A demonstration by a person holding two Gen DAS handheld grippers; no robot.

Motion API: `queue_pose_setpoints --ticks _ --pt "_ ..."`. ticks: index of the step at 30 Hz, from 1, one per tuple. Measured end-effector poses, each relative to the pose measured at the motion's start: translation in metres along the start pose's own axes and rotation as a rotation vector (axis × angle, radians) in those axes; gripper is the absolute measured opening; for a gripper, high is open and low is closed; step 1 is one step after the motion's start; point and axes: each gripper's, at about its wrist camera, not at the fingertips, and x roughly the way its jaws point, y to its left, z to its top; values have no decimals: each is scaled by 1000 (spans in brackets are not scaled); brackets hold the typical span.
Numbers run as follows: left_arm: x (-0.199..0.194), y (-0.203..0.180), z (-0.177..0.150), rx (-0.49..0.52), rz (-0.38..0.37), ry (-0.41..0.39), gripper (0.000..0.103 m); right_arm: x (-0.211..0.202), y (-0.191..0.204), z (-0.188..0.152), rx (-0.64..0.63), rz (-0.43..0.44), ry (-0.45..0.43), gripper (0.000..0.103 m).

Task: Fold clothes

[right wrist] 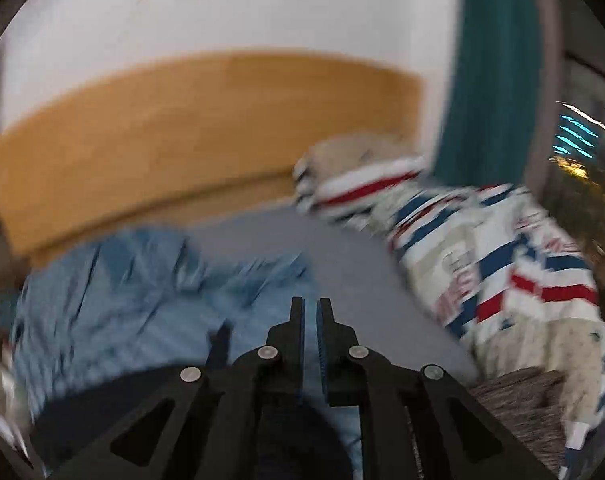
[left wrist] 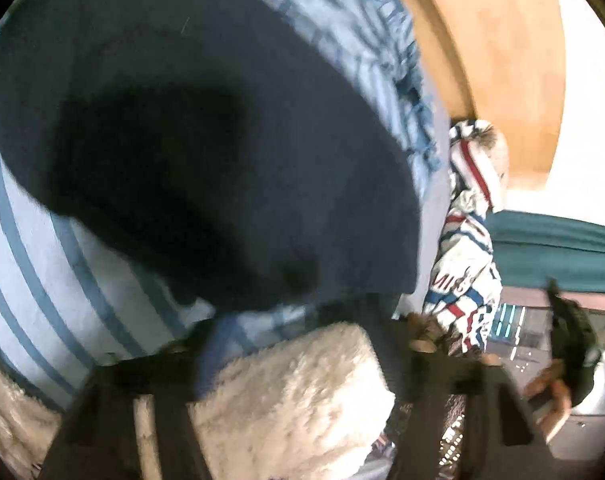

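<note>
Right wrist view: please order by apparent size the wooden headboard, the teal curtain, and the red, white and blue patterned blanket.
1. Wooden headboard, largest.
2. Red, white and blue patterned blanket.
3. Teal curtain, smallest.
The blanket lies nearer the camera, so its rank is unsure.

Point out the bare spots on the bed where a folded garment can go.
One free patch: the grey sheet between the crumpled blue striped cloth and the red, white and blue patterned quilt, reaching back toward the wooden headboard. In the left wrist view a dark navy garment and white fleece crowd everything.
</note>
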Motion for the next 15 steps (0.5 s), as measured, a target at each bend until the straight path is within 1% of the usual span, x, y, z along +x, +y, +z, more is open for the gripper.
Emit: queue_pose_setpoints --ticks 1,2,3,4,5,6,7,8,9,10,13,15 --pt "-7 -1 5 2 -1 -23 69 11 15 -13 -23 56 45 18" --pt "-14 -3 10 4 -1 -46 69 24 33 -26 -40 122 104 26" --pt "-21 -4 15 5 -2 -69 69 37 52 -37 -57 189 167 43" --pt "-28 -4 21 3 5 -92 69 49 71 -48 -74 256 231 50" --pt "-32 -1 29 -8 32 -113 69 60 91 -59 -96 323 300 50" --pt "-39 5 36 -29 79 -134 69 69 113 -70 -121 391 374 50" --pt "-47 14 40 -53 125 -154 69 75 129 -82 -135 449 431 51" --pt "-52 23 44 -74 149 -169 69 78 145 -95 -137 509 489 53" --pt "-54 33 47 -99 158 -173 69 79 158 -107 -138 554 544 62" --pt "-54 43 50 -131 158 -163 69 80 167 -122 -140 583 609 70" --pt "-53 59 53 -174 124 -155 69 80 185 -170 -119 665 789 72" --pt "-52 66 54 -195 96 -154 69 88 187 -187 -40 684 835 72"
